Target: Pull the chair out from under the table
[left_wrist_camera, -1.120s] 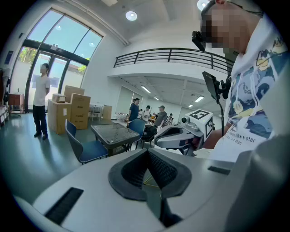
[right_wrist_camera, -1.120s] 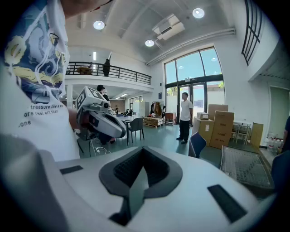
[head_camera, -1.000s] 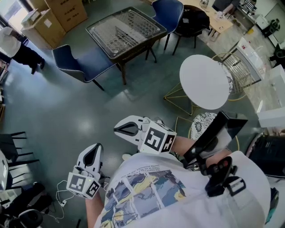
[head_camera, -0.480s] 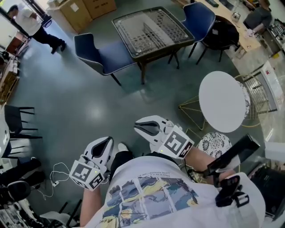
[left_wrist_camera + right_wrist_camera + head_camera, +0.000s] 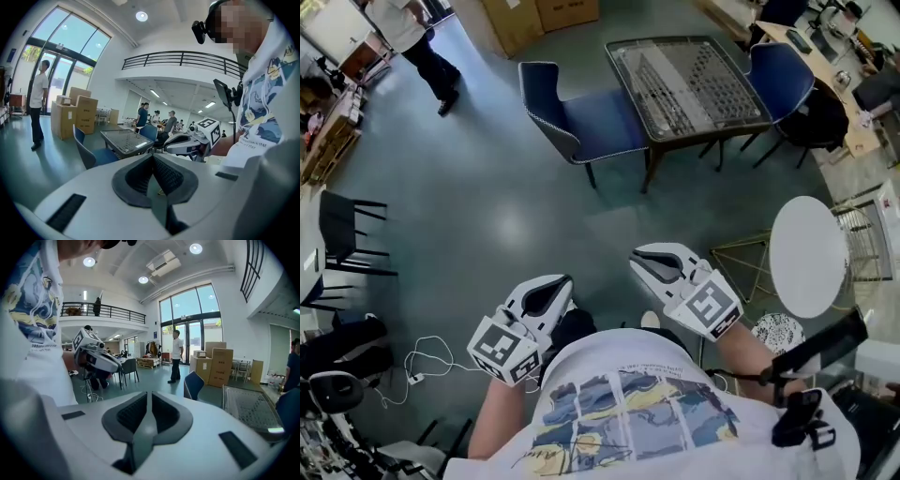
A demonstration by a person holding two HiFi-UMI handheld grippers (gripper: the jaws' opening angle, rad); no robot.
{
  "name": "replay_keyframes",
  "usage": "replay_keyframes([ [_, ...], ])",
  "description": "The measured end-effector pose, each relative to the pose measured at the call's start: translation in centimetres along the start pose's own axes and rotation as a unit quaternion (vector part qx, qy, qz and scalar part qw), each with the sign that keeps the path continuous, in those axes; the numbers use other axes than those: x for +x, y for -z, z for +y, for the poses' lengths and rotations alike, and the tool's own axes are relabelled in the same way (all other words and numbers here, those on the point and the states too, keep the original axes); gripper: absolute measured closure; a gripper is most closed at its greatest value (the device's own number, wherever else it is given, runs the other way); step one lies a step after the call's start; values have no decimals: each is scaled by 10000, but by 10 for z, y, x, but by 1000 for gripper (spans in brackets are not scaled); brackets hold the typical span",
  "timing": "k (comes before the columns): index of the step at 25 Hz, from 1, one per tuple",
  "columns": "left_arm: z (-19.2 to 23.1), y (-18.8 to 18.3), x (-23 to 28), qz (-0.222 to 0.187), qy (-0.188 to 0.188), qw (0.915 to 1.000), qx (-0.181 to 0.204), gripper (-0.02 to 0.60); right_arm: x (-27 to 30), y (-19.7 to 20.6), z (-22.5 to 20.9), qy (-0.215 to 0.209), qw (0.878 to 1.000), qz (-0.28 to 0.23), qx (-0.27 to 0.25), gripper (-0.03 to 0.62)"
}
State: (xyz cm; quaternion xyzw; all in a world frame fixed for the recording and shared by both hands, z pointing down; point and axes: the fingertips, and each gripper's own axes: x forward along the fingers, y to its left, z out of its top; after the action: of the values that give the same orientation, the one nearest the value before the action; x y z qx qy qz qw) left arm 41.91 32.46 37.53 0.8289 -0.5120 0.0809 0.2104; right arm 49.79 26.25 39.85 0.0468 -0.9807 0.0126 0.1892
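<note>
A blue chair [image 5: 586, 120] stands at the left side of the dark square table [image 5: 697, 82], its seat partly under the top. It also shows in the left gripper view [image 5: 86, 151] and the right gripper view [image 5: 194, 384]. Both grippers are held low in front of my body, well short of the chair. My left gripper [image 5: 551, 292] is shut and empty, its jaws meeting in a line [image 5: 152, 158]. My right gripper [image 5: 656, 263] is likewise shut with nothing in it [image 5: 150, 400].
A second blue chair [image 5: 783, 77] stands at the table's right side. A round white table [image 5: 807, 254] and a gold wire stand [image 5: 739, 260] are at the right. Black chairs [image 5: 347, 230] and floor cables [image 5: 422, 361] are at the left. A person [image 5: 417, 37] stands near cardboard boxes [image 5: 546, 15].
The head view has swung: table and blue chair have slid rightward in the picture. Both grippers shifted right with my body and stayed shut and empty.
</note>
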Motion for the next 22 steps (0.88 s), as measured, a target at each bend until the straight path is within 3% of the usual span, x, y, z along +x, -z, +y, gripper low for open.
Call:
replay_keyframes([
  [6,132,-24,-65,13,210,9997,156,572,137,-51,-20,385,9990,205,47,564],
  [11,224,-40,-117,160,163,9993,301,572,237,-96,-37,610,9978,242,37,533],
  [16,306,-50,-133,63,2,9996,285,572,313,-116,-70,770,9961,421,-5,508],
  [22,415,-77,-127,147,86,9994,302,571,427,-124,-150,979,9928,664,178,507],
])
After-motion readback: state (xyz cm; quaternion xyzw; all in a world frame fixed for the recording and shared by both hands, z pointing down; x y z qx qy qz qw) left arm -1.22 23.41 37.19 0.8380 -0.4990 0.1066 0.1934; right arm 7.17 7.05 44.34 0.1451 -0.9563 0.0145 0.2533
